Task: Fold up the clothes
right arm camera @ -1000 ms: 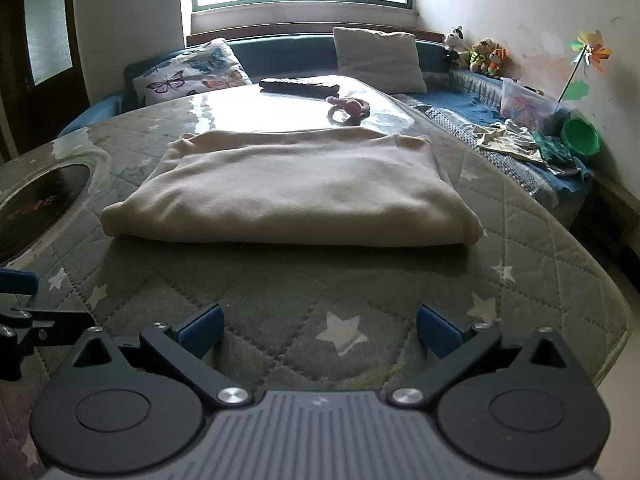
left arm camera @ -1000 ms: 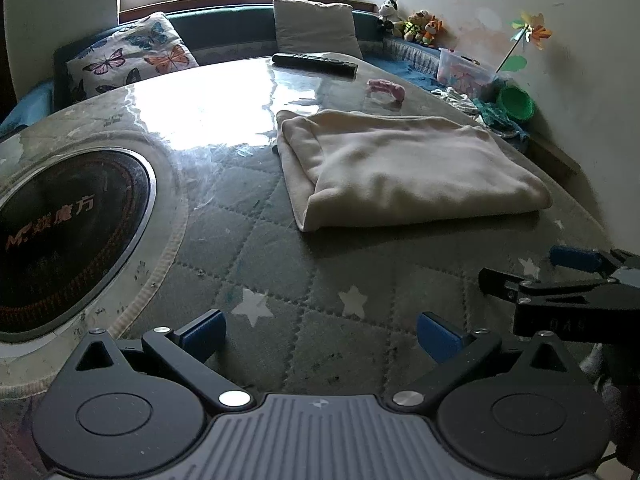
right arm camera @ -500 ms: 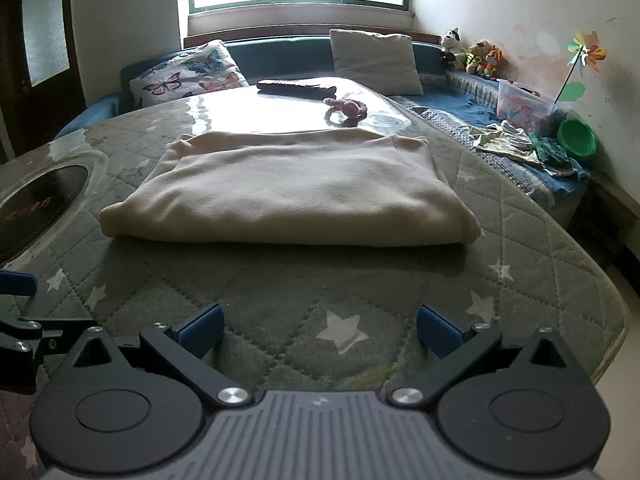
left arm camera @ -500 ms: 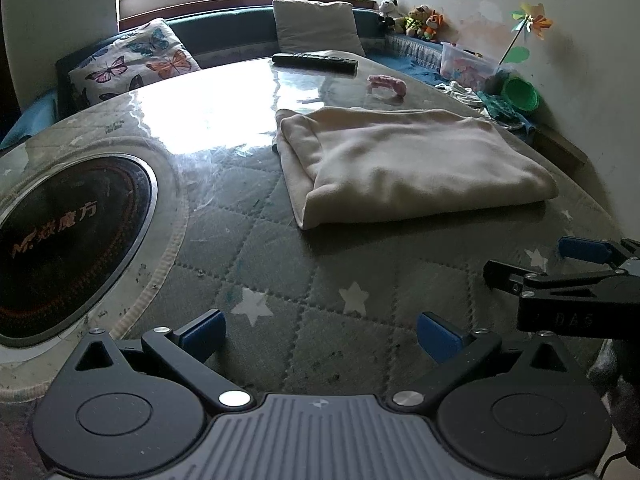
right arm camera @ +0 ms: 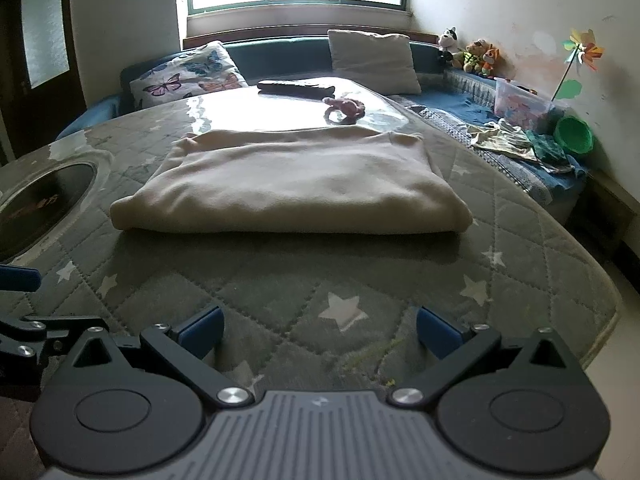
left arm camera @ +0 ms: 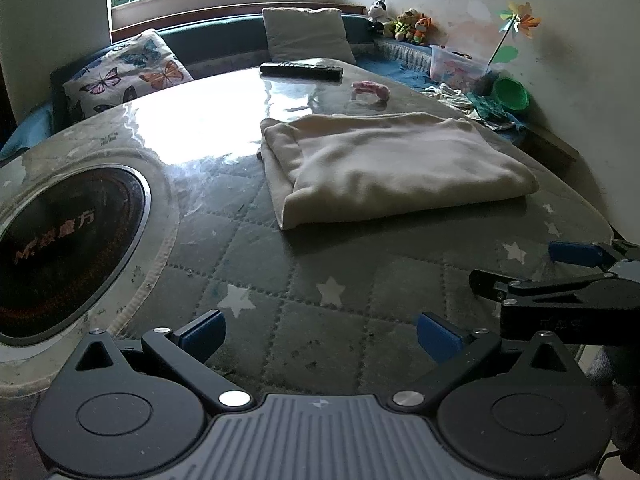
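Observation:
A cream garment [left arm camera: 384, 164] lies folded into a flat rectangle on the quilted star-patterned table cover [left arm camera: 312, 280]; it also shows in the right wrist view [right arm camera: 296, 184]. My left gripper [left arm camera: 320, 336] is open and empty, low over the cover, well short of the garment. My right gripper [right arm camera: 318, 334] is open and empty, facing the garment's near folded edge. The right gripper also shows at the right edge of the left wrist view [left arm camera: 560, 272]. Part of the left gripper shows at the left edge of the right wrist view [right arm camera: 24, 304].
A round black cooktop [left arm camera: 60, 248] is set into the table at left. A remote control [left arm camera: 300, 70] and a pink toy [left arm camera: 370, 89] lie on the glossy far part. Pillows [right arm camera: 372, 60], loose clothes [right arm camera: 504, 140], a green bowl [right arm camera: 574, 134] sit on the bench behind.
Both grippers have drawn back a little and risen, so the garment looks slightly farther away. The garment has not moved. Both stay open.

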{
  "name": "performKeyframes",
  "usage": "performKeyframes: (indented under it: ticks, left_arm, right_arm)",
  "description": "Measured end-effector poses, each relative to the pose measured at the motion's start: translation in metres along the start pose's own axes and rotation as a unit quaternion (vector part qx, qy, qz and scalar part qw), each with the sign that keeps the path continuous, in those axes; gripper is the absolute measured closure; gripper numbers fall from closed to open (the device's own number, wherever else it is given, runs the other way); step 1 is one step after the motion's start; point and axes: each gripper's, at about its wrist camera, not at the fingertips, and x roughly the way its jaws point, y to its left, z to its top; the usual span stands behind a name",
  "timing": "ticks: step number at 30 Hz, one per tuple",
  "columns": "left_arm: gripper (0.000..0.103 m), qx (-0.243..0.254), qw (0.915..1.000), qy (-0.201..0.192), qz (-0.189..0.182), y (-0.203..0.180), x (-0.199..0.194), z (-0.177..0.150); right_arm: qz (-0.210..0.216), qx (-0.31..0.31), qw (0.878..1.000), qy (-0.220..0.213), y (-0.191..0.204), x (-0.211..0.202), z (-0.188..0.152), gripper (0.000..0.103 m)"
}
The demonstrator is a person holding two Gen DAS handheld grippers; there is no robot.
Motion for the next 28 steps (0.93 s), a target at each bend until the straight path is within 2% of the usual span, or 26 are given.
performKeyframes:
  ticks: [28]
  left_arm:
    - [0.000,0.007,0.9996,-0.026,0.002,-0.014,-0.035,-0.026]
  right_arm:
    - [-0.002,0.007,1.000,-0.030,0.003,-0.044,-0.023,0.000]
